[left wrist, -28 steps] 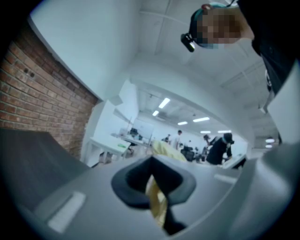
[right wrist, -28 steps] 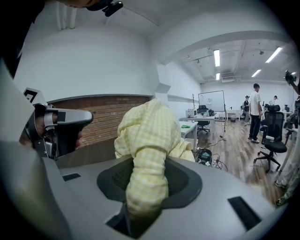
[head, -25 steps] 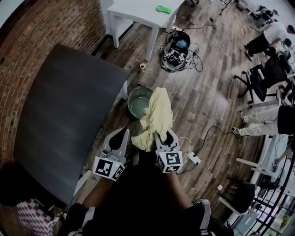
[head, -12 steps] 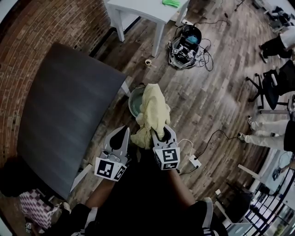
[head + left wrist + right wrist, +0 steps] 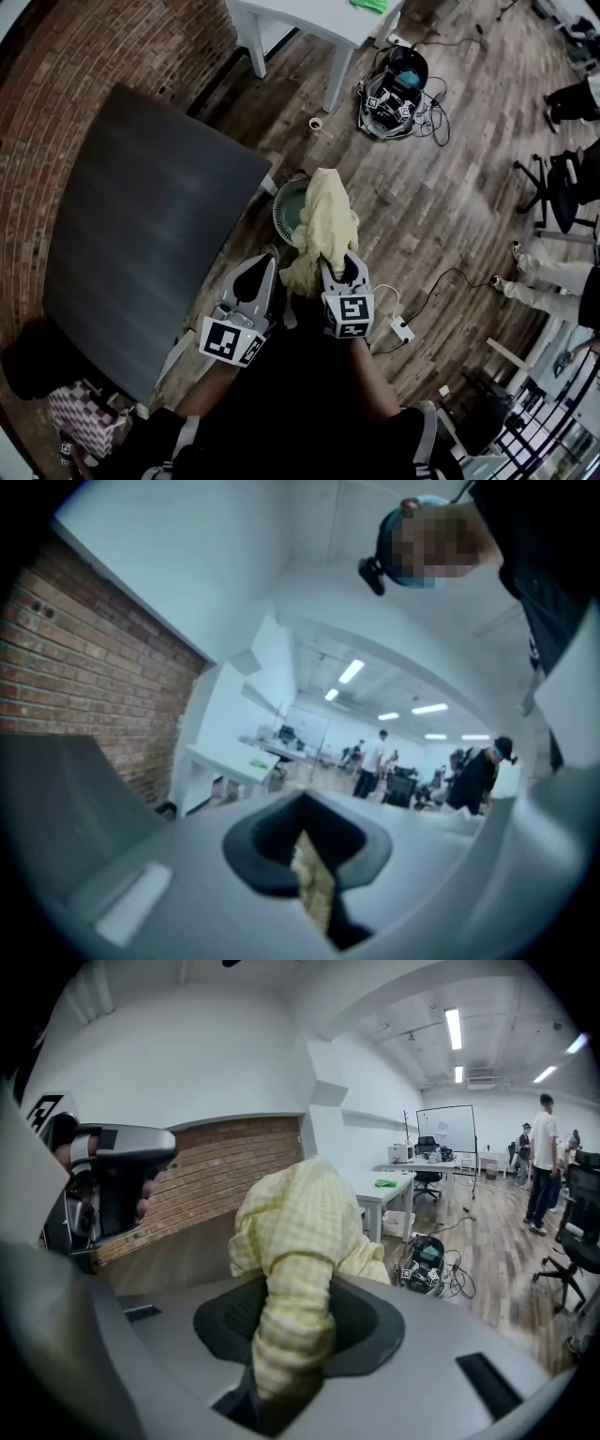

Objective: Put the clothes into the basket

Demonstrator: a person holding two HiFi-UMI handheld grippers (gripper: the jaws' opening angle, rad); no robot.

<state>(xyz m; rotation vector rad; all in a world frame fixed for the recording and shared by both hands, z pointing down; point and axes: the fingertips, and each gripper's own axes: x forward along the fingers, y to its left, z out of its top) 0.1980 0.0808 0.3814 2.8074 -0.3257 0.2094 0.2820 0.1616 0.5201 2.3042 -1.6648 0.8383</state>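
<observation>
Plainly, in the head view the yellow cloth (image 5: 328, 220) is bunched and draped up from the right gripper (image 5: 339, 272), covering the right part of the basket (image 5: 279, 208), which sits on the floor; whether it is truly above the basket or only in front of it cannot be told. Both grippers sit on the person's side of the basket, the left gripper (image 5: 262, 272) just beside the cloth's lower lump. In the left gripper view the jaws stand almost together, with a thin sliver of the yellow check cloth (image 5: 314, 883) caught in the slit, so it seems pinched on an edge. In the right gripper view the jaws are clenched on a thick rolled fold of cloth (image 5: 295, 1241), which billows above them and hides the basket. It looks light, soft and limp, with no shape of its own; it should sag and trail. Slip seems unlikely, snagging on the basket's rim likelier. A deep grip on a gathered fold, as the right has, judges best.
</observation>
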